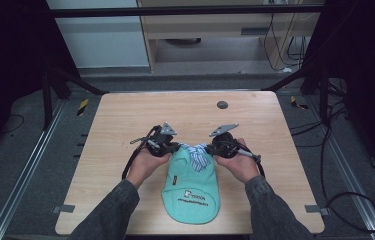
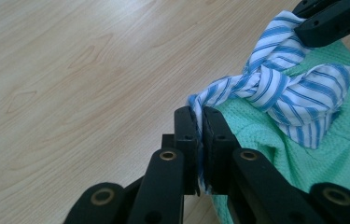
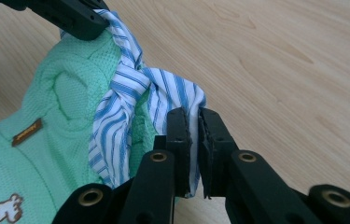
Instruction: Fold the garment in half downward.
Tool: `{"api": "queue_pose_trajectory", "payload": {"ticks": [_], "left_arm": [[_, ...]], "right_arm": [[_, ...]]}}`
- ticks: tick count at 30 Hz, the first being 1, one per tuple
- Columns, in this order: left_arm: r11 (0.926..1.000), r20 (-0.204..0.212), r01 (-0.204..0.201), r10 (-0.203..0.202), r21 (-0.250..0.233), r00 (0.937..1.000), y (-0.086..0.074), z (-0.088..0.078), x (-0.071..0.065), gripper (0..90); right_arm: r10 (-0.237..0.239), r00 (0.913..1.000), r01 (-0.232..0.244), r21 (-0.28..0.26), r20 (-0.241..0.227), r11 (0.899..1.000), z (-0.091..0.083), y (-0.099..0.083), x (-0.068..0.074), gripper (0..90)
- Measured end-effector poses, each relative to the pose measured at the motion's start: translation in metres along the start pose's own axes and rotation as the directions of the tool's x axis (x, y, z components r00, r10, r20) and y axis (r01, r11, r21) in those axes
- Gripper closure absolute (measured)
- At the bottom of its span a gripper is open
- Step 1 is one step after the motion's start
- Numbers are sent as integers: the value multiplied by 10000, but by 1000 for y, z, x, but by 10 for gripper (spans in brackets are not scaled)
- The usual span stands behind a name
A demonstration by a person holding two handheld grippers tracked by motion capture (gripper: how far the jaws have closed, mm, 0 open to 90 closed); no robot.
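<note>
- Green garment [image 1: 191, 187] lies flat on the desk [image 1: 120, 120], near its front edge, between the two hands.
- Left hand-held gripper [image 2: 199, 122]: jaws closed on one end of the striped tie [image 2: 275, 88] at the garment's far end.
- Right hand-held gripper [image 3: 194, 122]: jaws pinch the tie's other end.

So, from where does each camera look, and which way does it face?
High view: above the person's side, facing forward and down on the table; forearms, hands, both grippers show.
Left gripper view: rides the left gripper, along its jaws shut on the striped tie.
Right gripper view: rides the right gripper, jaws shut on the tie.
All share the tie and green garment.
</note>
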State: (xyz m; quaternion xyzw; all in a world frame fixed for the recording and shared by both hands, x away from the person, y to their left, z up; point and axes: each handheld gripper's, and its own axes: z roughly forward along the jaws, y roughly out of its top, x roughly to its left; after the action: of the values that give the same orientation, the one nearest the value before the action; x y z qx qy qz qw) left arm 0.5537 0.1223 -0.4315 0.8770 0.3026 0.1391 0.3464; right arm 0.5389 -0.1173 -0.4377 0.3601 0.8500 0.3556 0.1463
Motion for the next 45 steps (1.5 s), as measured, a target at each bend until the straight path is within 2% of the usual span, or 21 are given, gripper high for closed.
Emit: {"api": "queue_pose_trajectory", "payload": {"ticks": [3,10,13,19,26,28,36,45], "left_arm": [[9997,3,-207,207,-85,9998,2,-6,-2,857],[9995,98,-192,195,-231,9998,2,-11,0,856],[9994,81,-254,256,-218,9996,3,-14,1,856],[9993,144,-248,253,-288,9996,9,-20,9,857],[9983,22,-498,499,-287,9988,17,-26,17,857],[9984,44,-425,427,-363,9991,18,-27,19,857],[9978,21,-513,514,-430,9987,22,-29,20,857],[9969,31,-634,636,-466,9980,24,-29,17,859]], "right_arm": [[-248,9997,248,-101,48,9996,-8,3,2,835],[-433,9990,431,-207,-79,9989,-13,8,2,835],[-692,9976,691,-115,-91,9975,-13,14,2,835],[-900,9959,899,-160,-73,9958,-15,25,0,836],[-956,9954,953,-247,-99,9951,-17,38,-3,836],[-1005,9948,1001,-318,-130,9945,-18,40,-4,836],[-1184,9929,1180,-333,-120,9925,-23,45,-6,836],[-1405,9901,1401,-367,-63,9894,-26,41,-7,838]]}}
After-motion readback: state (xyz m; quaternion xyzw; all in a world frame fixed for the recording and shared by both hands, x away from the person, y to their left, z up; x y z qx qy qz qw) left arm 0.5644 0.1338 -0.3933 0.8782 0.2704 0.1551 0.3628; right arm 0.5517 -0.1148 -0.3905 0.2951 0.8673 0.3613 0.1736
